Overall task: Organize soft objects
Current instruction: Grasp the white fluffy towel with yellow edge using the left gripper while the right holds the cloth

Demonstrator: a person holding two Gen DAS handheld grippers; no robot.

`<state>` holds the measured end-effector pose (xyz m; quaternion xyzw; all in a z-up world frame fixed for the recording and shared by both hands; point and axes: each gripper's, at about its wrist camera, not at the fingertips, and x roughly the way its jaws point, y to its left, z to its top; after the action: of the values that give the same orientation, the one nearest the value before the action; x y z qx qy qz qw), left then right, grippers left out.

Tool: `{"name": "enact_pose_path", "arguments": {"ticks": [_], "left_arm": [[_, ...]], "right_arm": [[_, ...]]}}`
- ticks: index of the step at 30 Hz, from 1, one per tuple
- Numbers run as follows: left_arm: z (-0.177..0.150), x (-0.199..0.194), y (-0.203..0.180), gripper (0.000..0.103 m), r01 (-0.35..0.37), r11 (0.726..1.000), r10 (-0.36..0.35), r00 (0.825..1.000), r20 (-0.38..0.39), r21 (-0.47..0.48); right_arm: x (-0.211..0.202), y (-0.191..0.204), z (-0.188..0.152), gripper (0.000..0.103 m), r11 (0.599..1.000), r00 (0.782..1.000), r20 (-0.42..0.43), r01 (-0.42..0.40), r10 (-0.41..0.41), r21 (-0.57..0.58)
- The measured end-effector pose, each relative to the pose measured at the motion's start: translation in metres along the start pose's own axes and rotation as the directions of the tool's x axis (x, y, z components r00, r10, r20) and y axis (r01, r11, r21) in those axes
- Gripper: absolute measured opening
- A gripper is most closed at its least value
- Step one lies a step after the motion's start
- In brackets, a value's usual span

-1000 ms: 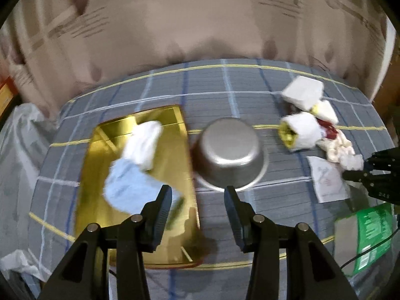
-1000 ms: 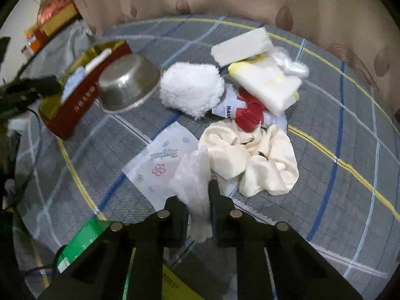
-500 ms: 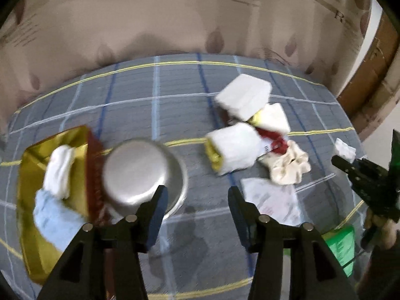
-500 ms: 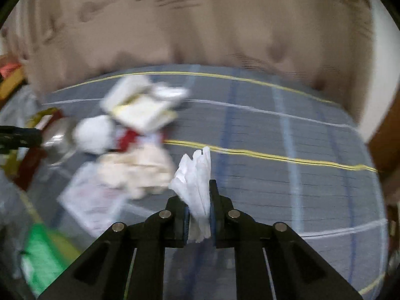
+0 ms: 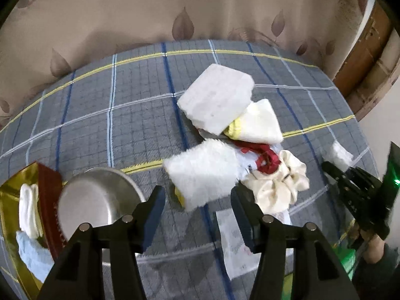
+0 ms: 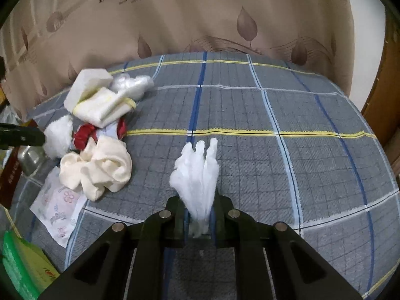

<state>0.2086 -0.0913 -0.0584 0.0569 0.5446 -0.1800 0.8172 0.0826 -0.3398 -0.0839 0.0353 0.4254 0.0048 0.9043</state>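
left gripper [image 5: 197,207]: jaws wide, just been opening, nothing between them; fluffy white cloth [image 5: 202,173] lies just beyond at twelve o'clock, long axis ten-to-four
right gripper [image 6: 198,221]: pinched on white tissue [image 6: 197,172]; farther, pile at ten o'clock

The light is soft and even, from above. Both pictures bend round at the edges, with black corners. In the left view the fluffy white cloth [image 5: 202,175] looks smeared and blurry. The metal bowl [image 5: 100,197] shines a little. Shadows are soft and faint
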Motion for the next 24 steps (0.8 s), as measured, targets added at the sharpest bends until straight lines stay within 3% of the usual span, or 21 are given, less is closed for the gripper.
{"name": "enact_pose_path", "arguments": {"ticks": [10, 13, 19, 21, 24], "left_arm": [[0.026, 0.032, 0.009, 0.059, -0.028, 1.000, 0.028, 0.999, -0.019, -0.010], [0.029, 0.046, 0.005, 0.063, -0.011, 1.000, 0.011, 0.999, -0.045, -0.006], [0.025, 0.052, 0.005, 0.063, 0.028, 0.999, -0.029, 0.999, -0.017, -0.035], [0.023, 0.050, 0.006, 0.052, 0.046, 0.998, -0.046, 0.999, -0.005, -0.041], [0.020, 0.045, 0.008, 0.043, 0.061, 0.997, -0.061, 0.998, 0.000, -0.056]], "right_arm": [[0.004, 0.002, 0.000, 0.015, 1.000, 1.000, -0.013, -0.004, 0.004, -0.006], [0.004, 0.001, -0.001, 0.015, 1.000, 1.000, -0.013, -0.007, 0.007, -0.002], [0.005, -0.001, -0.001, 0.015, 1.000, 1.000, -0.014, -0.014, 0.014, 0.003], [0.004, -0.001, -0.001, 0.015, 1.000, 1.000, -0.014, -0.013, 0.013, 0.002], [0.004, -0.001, -0.001, 0.015, 1.000, 1.000, -0.014, -0.014, 0.014, 0.003]]}}
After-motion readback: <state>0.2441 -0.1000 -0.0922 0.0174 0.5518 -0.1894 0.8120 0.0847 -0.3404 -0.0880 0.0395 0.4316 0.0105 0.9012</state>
